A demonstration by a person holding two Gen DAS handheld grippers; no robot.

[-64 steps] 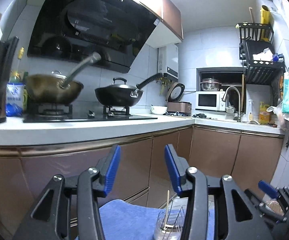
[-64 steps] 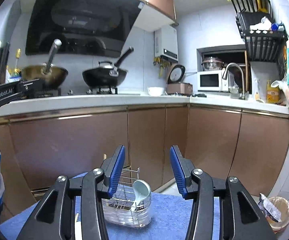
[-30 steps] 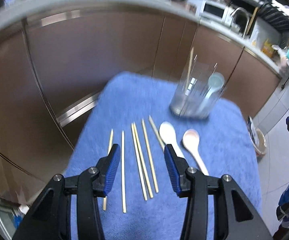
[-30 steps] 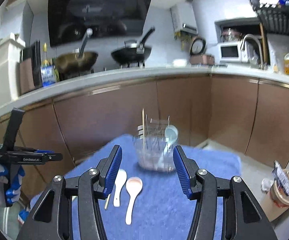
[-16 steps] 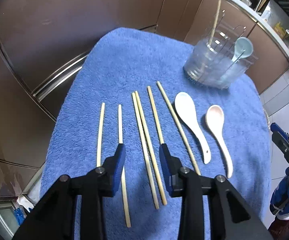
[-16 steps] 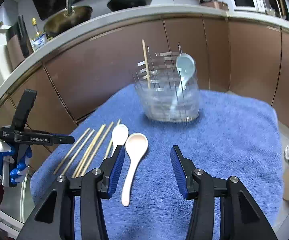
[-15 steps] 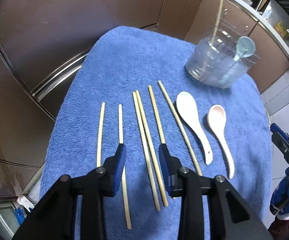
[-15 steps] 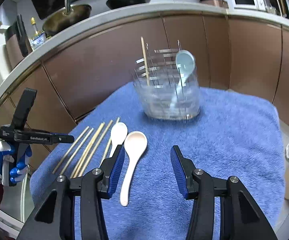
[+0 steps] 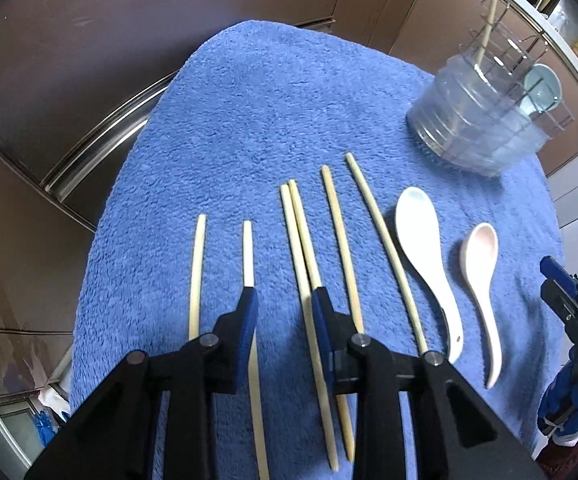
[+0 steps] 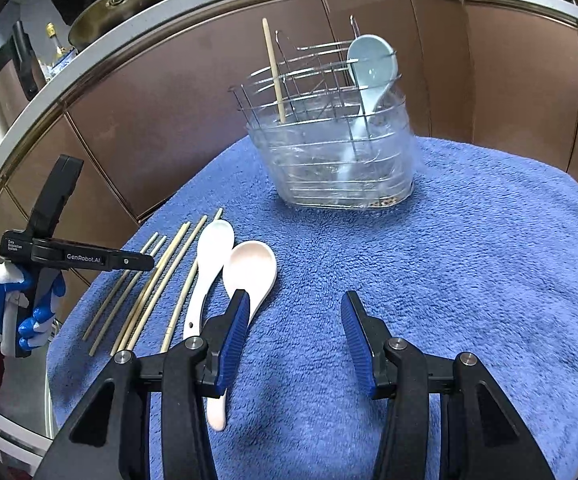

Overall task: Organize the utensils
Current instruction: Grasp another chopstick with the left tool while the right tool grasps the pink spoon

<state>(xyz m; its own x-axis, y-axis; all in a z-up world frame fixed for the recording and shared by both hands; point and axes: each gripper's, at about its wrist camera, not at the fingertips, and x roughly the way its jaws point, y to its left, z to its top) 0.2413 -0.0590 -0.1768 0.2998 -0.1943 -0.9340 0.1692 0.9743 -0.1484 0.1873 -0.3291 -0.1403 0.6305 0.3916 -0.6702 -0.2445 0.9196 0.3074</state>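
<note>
Several wooden chopsticks (image 9: pixel 303 240) lie side by side on a blue towel (image 9: pixel 273 112). A white spoon (image 9: pixel 425 248) and a pink spoon (image 9: pixel 483 276) lie to their right. A clear utensil holder (image 9: pixel 477 120) at the far right holds one chopstick and a light-blue spoon (image 10: pixel 371 68). My left gripper (image 9: pixel 283 300) is open, low over the chopsticks, its fingers either side of the middle pair. My right gripper (image 10: pixel 295 304) is open above the towel, the pink spoon (image 10: pixel 249 272) just left of its left finger. The holder (image 10: pixel 337 152) stands ahead of it.
Brown cabinet doors (image 10: pixel 193 92) stand behind the towel, under a pale counter edge. A pan (image 10: pixel 117 8) sits on the counter at the far left. The left gripper body and gloved hand (image 10: pixel 17 300) show at the towel's left edge in the right wrist view.
Both grippers have dropped from looking at the kitchen to looking down at the towel. The left gripper has moved closer to the chopsticks and narrowed. The right has neared the pink spoon.
</note>
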